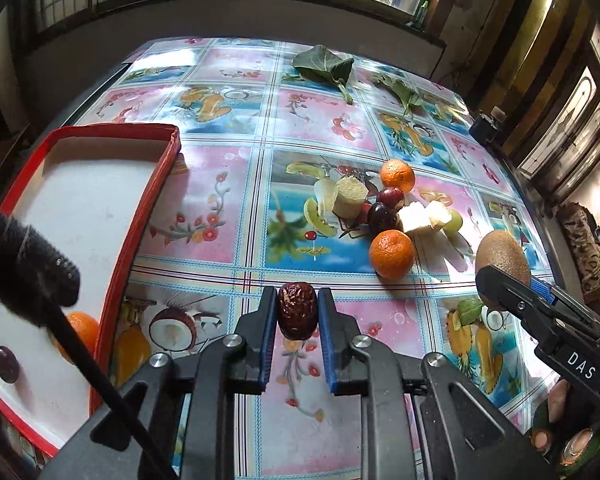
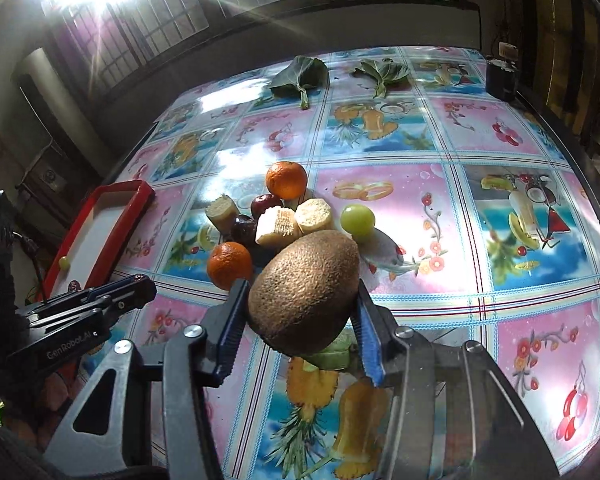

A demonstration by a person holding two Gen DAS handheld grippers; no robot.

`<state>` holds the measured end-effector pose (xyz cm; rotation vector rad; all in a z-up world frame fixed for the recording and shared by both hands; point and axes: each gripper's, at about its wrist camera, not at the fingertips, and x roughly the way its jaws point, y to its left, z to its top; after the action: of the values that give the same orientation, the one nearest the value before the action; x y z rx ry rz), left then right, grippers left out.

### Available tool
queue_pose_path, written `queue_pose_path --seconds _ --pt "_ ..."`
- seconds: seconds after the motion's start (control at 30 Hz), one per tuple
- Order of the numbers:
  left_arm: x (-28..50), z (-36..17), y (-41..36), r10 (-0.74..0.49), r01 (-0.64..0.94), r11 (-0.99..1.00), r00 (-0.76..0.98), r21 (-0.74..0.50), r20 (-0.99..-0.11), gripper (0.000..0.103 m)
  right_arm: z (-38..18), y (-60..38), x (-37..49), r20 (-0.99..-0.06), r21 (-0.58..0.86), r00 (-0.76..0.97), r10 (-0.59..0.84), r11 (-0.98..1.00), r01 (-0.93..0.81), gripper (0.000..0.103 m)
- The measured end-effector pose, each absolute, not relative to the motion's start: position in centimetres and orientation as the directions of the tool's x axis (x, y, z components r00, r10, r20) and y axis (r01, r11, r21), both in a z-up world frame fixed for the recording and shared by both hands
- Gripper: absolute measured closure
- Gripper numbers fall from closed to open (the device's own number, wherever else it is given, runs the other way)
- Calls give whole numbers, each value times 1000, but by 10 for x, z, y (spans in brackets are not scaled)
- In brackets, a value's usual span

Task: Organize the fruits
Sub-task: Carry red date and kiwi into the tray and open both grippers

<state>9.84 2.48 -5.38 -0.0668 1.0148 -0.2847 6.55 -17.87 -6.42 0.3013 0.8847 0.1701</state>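
Observation:
My left gripper [image 1: 297, 304] is shut on a dark red date [image 1: 296, 310], held above the tablecloth. My right gripper [image 2: 300, 300] holds a brown kiwi [image 2: 306, 290] between its blue pads, lifted off the table; the same kiwi [image 1: 502, 258] shows at the right in the left wrist view. A pile of fruit lies mid-table: two oranges [image 2: 286, 179] [image 2: 229, 265], dark plums [image 2: 265, 204], pale cut pieces [image 2: 277, 226] and a green grape [image 2: 357, 219]. The red-rimmed white tray [image 1: 140, 216] at the left holds an orange [image 1: 85, 330] and a dark fruit [image 1: 7, 364].
Two green leaves [image 1: 324, 65] [image 1: 396, 90] lie at the far side of the table. A dark container [image 2: 501, 77] stands at the far right corner. A fuzzy black microphone [image 1: 24, 256] hides part of the tray. Windows run behind the table.

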Motion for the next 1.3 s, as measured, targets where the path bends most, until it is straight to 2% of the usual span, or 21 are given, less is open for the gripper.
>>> queue_pose_path --seconds 0.43,1.3 --pt "67 -29 82 -177 111 984 577 -138 -798 84 -30 -115 48 -681 334 631 371 925 -182 51" --pt "58 -25 150 -110 -7 989 608 -145 -786 84 -15 -30 50 -687 290 579 439 896 -335 51"
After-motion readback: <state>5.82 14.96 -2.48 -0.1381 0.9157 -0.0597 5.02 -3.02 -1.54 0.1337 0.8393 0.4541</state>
